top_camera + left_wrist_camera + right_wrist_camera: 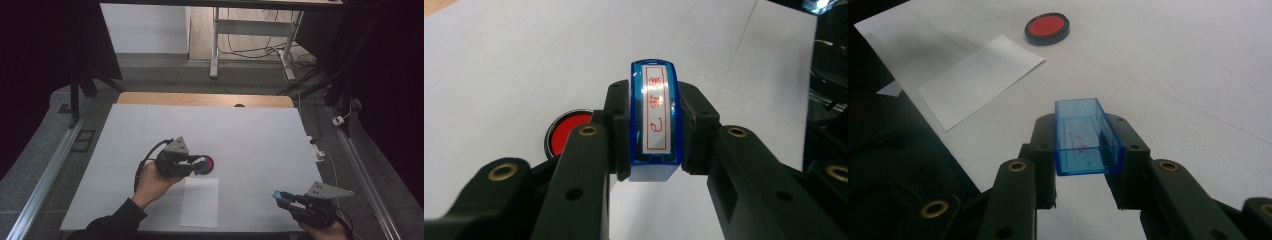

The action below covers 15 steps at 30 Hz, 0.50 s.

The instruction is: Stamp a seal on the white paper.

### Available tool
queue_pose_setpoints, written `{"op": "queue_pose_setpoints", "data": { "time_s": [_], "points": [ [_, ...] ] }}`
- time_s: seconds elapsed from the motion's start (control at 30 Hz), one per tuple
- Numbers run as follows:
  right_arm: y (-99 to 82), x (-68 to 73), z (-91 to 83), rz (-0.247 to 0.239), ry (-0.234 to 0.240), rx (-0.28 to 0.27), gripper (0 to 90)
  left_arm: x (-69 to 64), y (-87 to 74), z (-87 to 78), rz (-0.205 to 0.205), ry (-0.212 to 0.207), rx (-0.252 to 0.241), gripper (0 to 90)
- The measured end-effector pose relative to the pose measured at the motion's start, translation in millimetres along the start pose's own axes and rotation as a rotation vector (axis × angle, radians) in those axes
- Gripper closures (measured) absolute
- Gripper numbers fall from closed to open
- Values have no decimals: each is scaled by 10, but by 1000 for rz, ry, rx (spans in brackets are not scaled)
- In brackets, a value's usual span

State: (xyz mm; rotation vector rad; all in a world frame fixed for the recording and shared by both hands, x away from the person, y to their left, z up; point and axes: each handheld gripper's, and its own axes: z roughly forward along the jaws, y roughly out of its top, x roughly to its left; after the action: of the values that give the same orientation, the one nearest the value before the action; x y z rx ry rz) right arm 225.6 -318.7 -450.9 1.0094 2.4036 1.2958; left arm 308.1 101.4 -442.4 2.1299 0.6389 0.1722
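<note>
My left gripper [199, 165] is shut on a blue stamp [655, 120] with a white label of red characters on top. It hovers just beside and over a round black ink pad with a red centre [209, 163], which also lies low left of the jaws [566, 132]. My right gripper [280, 197] at the table's front right is shut on the stamp's clear blue cap [1087, 137], held open side up. The ink pad [1047, 27] lies far off in the right gripper view. A white sheet of paper [200, 201] lies near the front edge.
The white table top [250, 135] has a wooden strip along its far edge. Metal rails run along both sides of the table. A cable and a small white plug [320, 155] lie off the right edge. A desk frame stands behind.
</note>
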Motion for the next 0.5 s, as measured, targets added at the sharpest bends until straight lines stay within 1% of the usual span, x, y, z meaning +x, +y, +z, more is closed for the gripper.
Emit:
{"op": "queue_pose_setpoints", "data": {
  "time_s": [0.3, 0.4, 0.5],
  "points": [
    [-2, -3, -3, 1, -3, 1, 689, -52, -37, -114, -25, -27, -24, 699],
    [-2, -5, -5, 2, -1, 2, 689, -68, -54, -139, -42, -43, -18, 699],
    [-3, -4, -6, 1, -5, 3, 689, -96, -74, -164, -40, -46, -15, 699]
  ]
}}
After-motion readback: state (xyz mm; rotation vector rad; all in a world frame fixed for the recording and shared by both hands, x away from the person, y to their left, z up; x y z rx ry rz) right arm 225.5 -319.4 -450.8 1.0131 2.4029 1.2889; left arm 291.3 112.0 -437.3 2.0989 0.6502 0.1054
